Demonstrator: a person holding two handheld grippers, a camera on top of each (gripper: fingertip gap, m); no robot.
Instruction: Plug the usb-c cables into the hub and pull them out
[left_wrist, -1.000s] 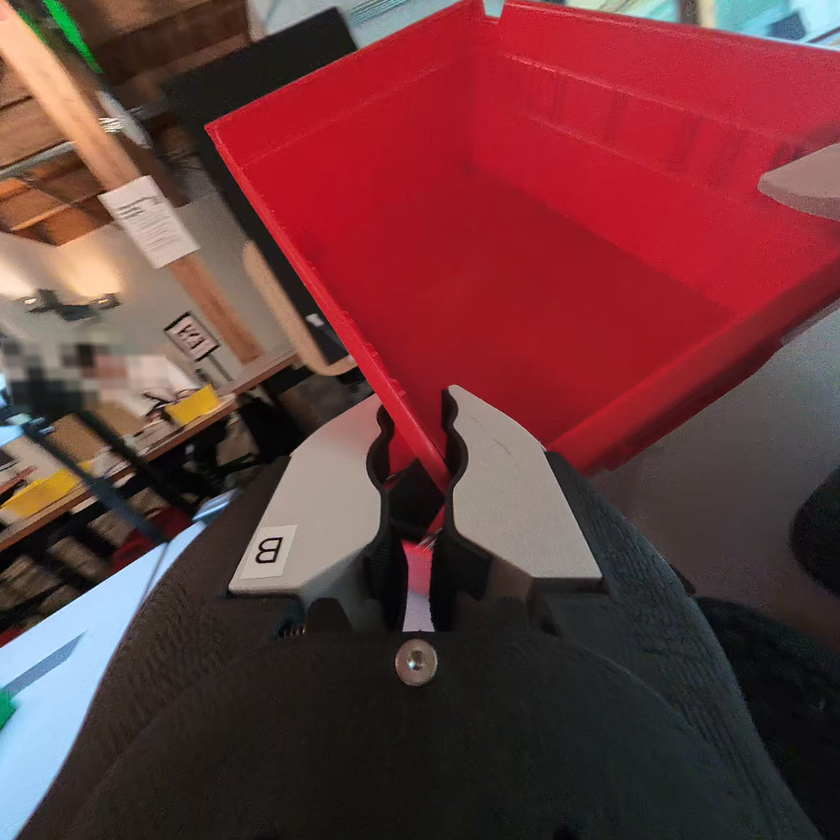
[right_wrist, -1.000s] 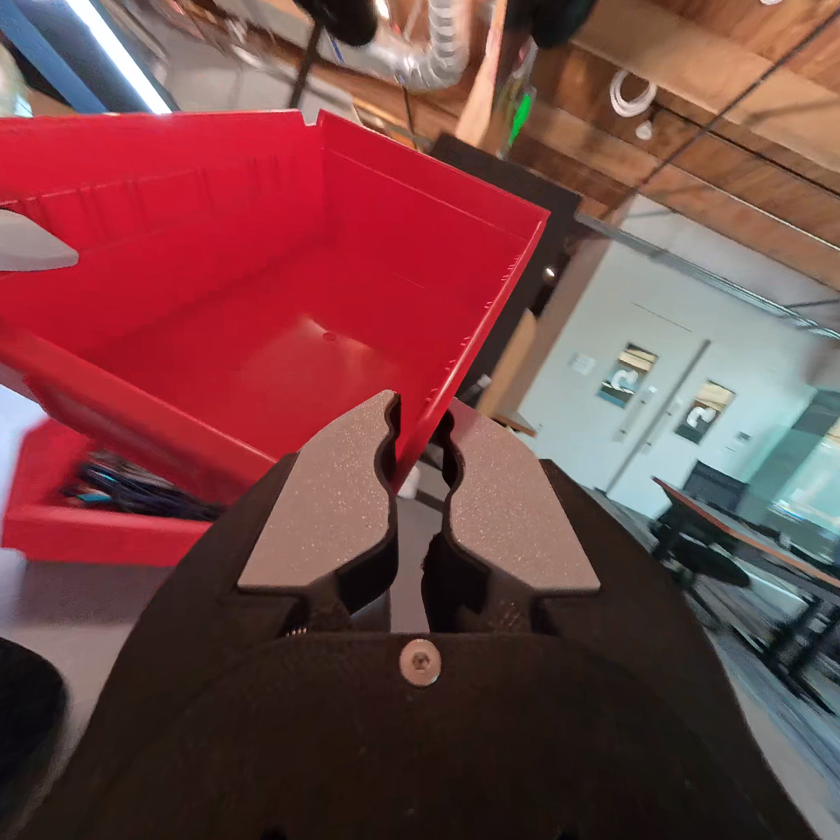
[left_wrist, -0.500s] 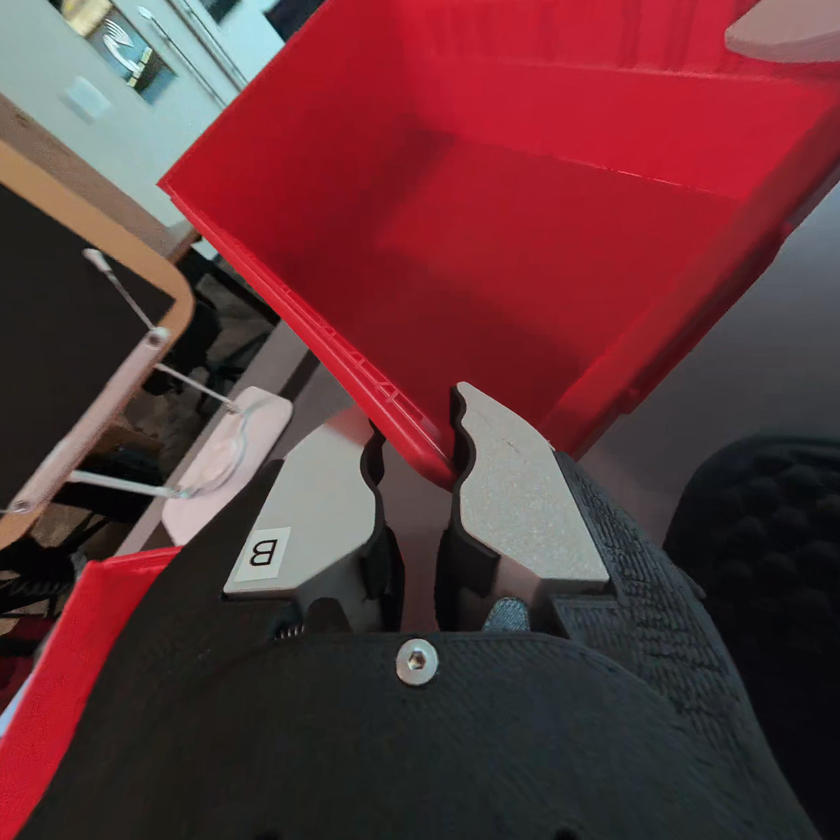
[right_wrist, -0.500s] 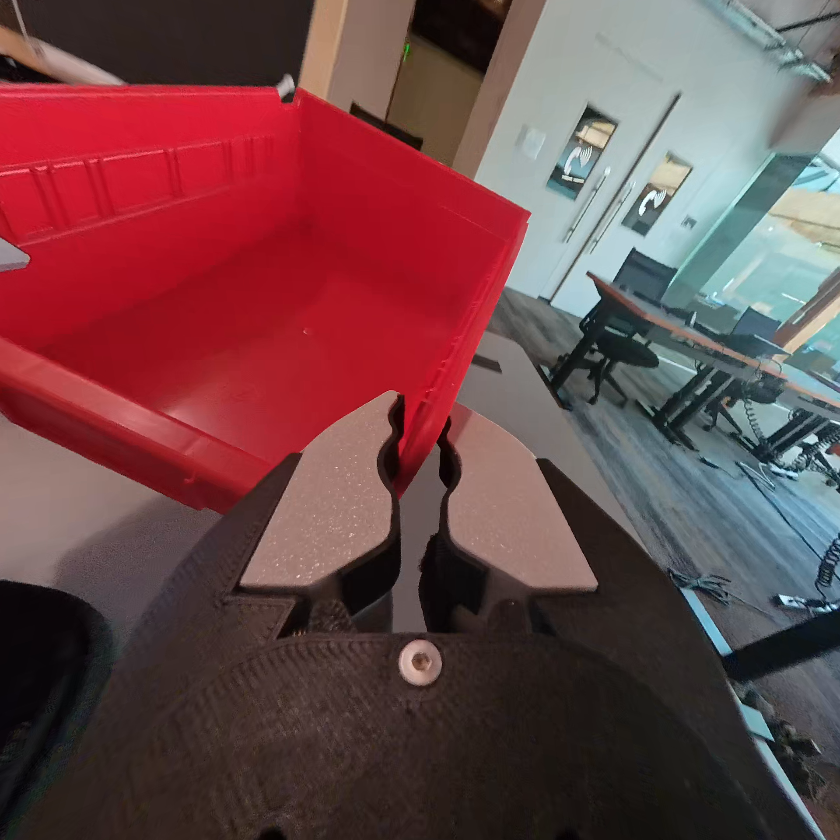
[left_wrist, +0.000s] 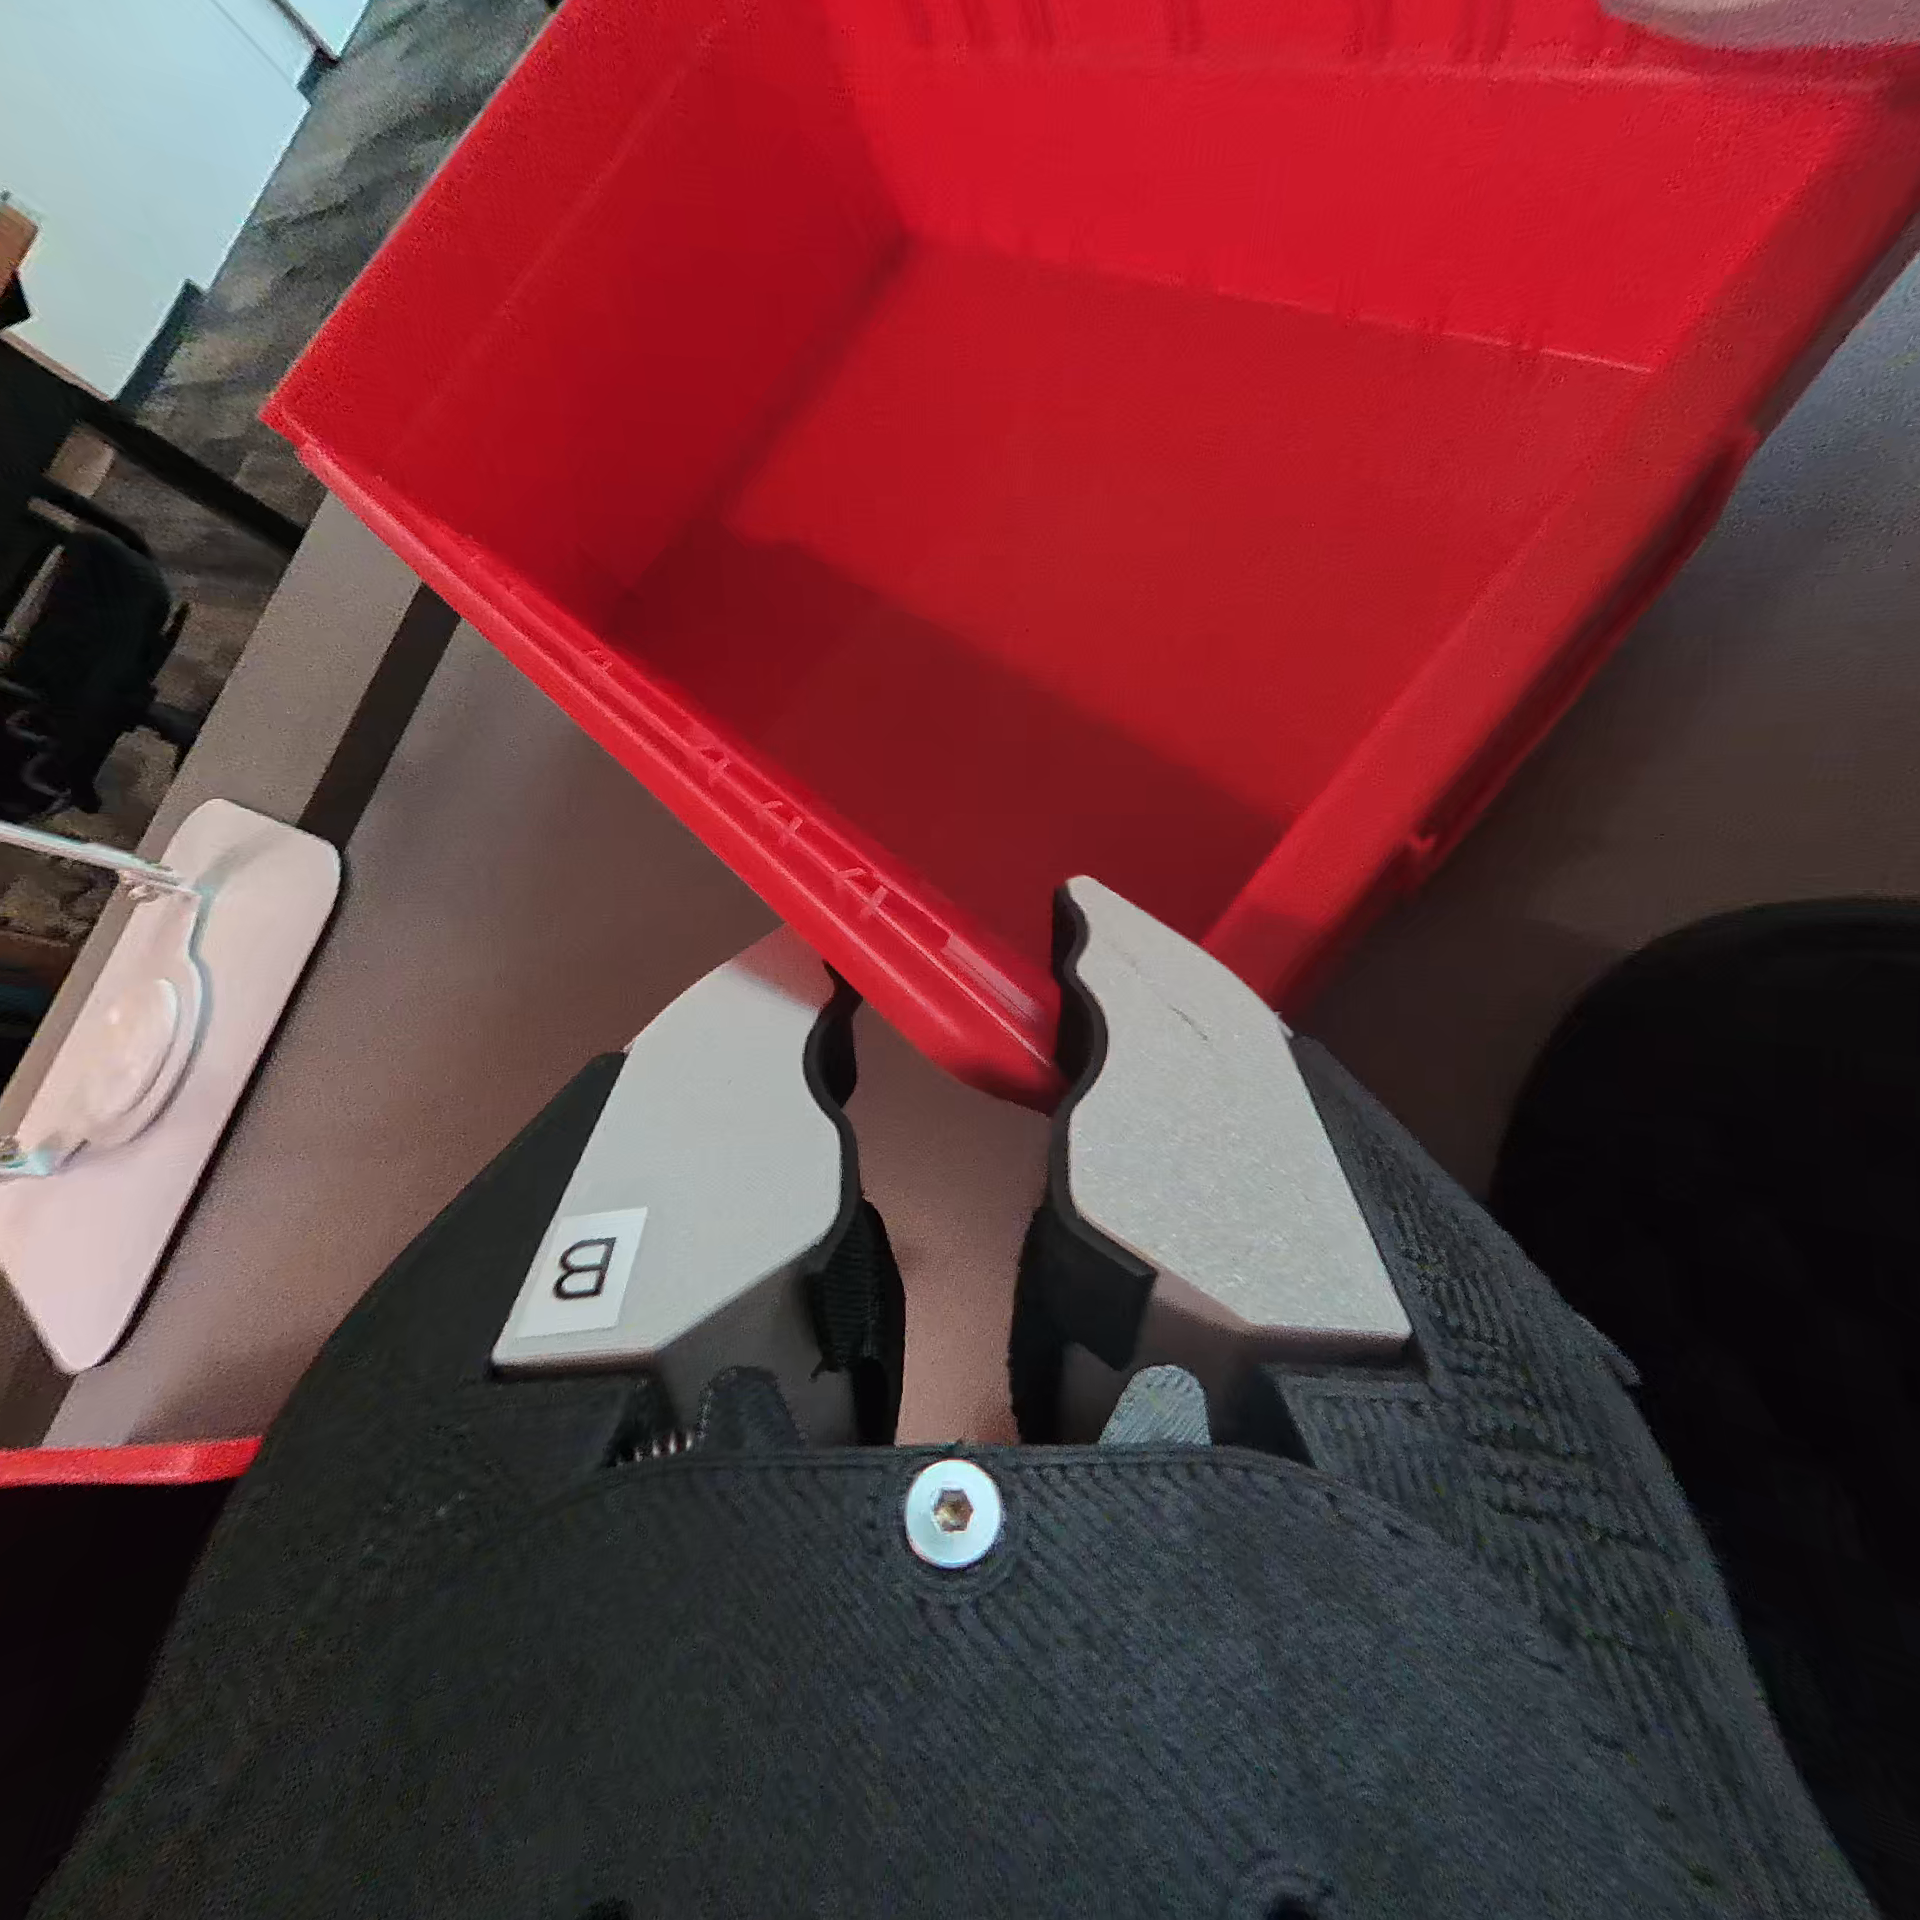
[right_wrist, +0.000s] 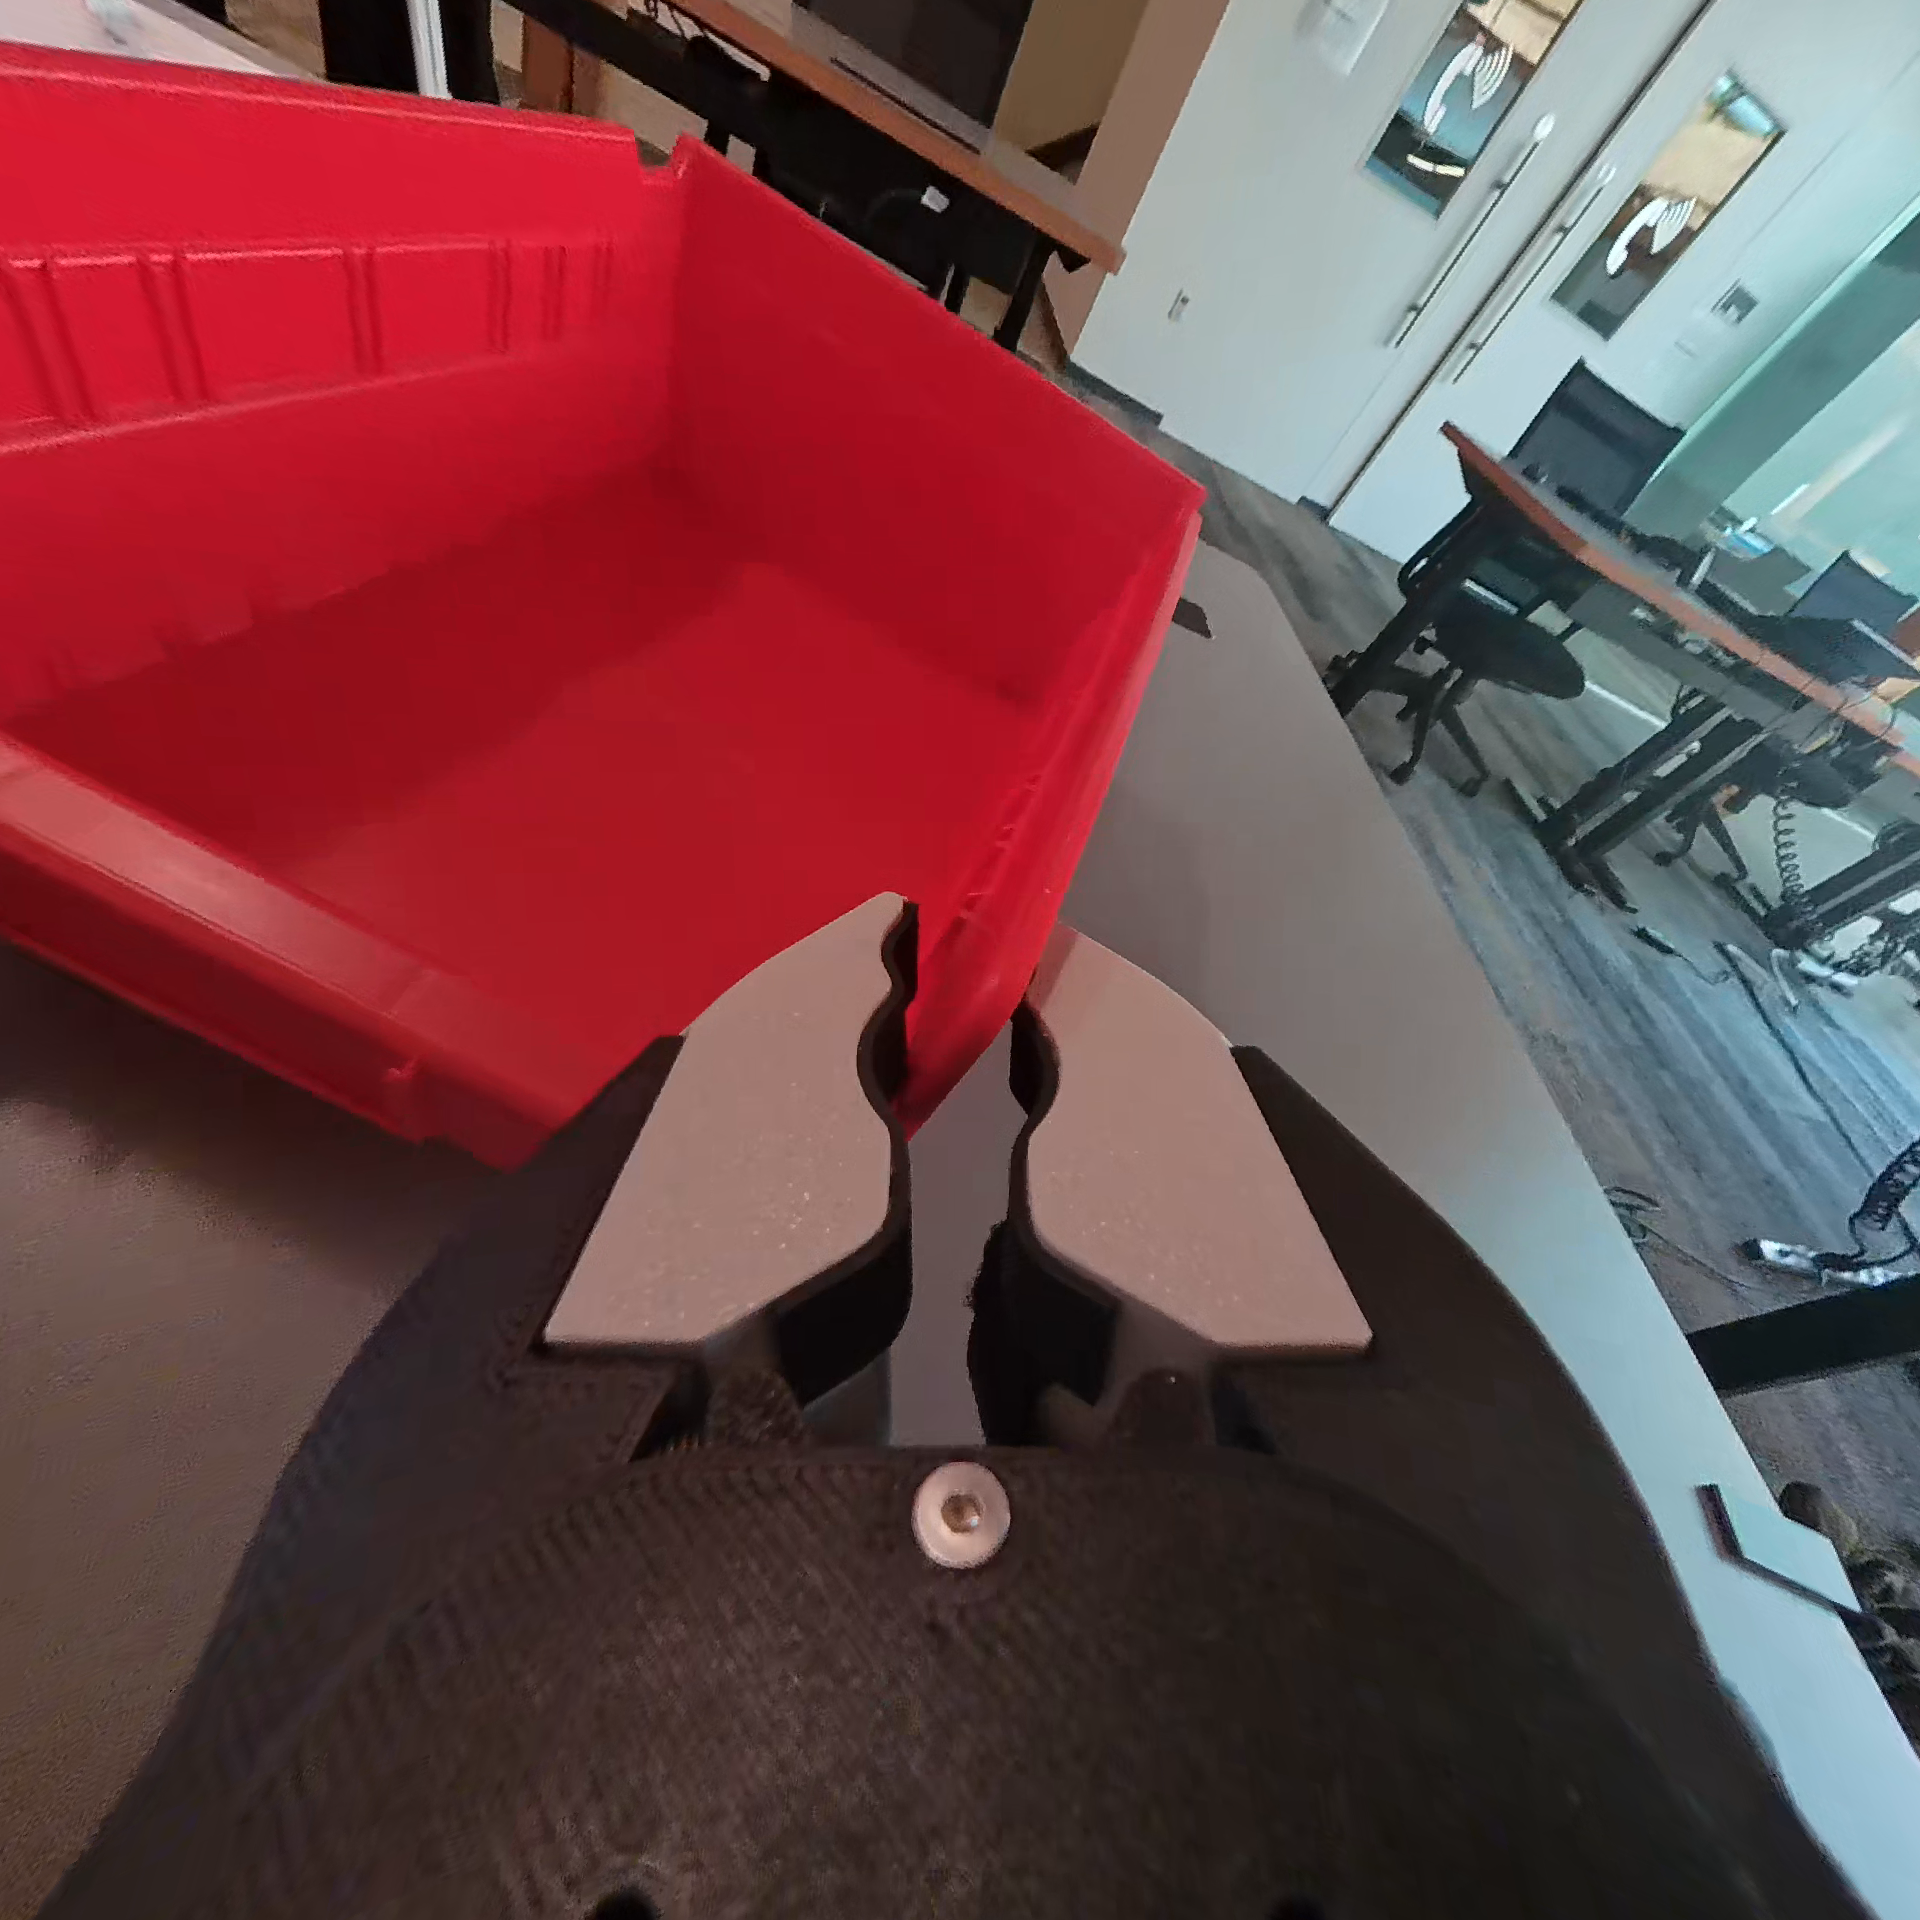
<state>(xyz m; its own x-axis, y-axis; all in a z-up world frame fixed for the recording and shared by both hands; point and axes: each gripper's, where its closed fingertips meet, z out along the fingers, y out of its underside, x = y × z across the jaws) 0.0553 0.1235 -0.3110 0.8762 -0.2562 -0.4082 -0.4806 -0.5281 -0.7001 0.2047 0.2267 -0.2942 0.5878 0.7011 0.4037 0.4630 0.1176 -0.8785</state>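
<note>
An empty red plastic bin (left_wrist: 644, 312) is held between both grippers, low over the grey table (left_wrist: 582, 914); I cannot tell whether it touches the table. My left gripper (left_wrist: 935, 920) is shut on the rim of one side wall. My right gripper (right_wrist: 977, 920) is shut on the opposite side wall of the bin (right_wrist: 894, 436). A fingertip of the right gripper (left_wrist: 1766, 12) shows at the top of the left wrist view. No cable and no hub is in view.
A flat pale plate with a clear plastic piece (left_wrist: 156, 1049) lies at the table's left edge. The edge of another red bin (left_wrist: 125, 1457) shows at lower left. A black round object (left_wrist: 1714, 1299) sits to the right. The table edge (right_wrist: 1507, 1039) runs along the right, with office desks and chairs (right_wrist: 1507, 665) beyond.
Both grippers have tipped forward and down with the bin. The views swung from ceiling and walls to the table. The bin now sits lower and closer to level.
</note>
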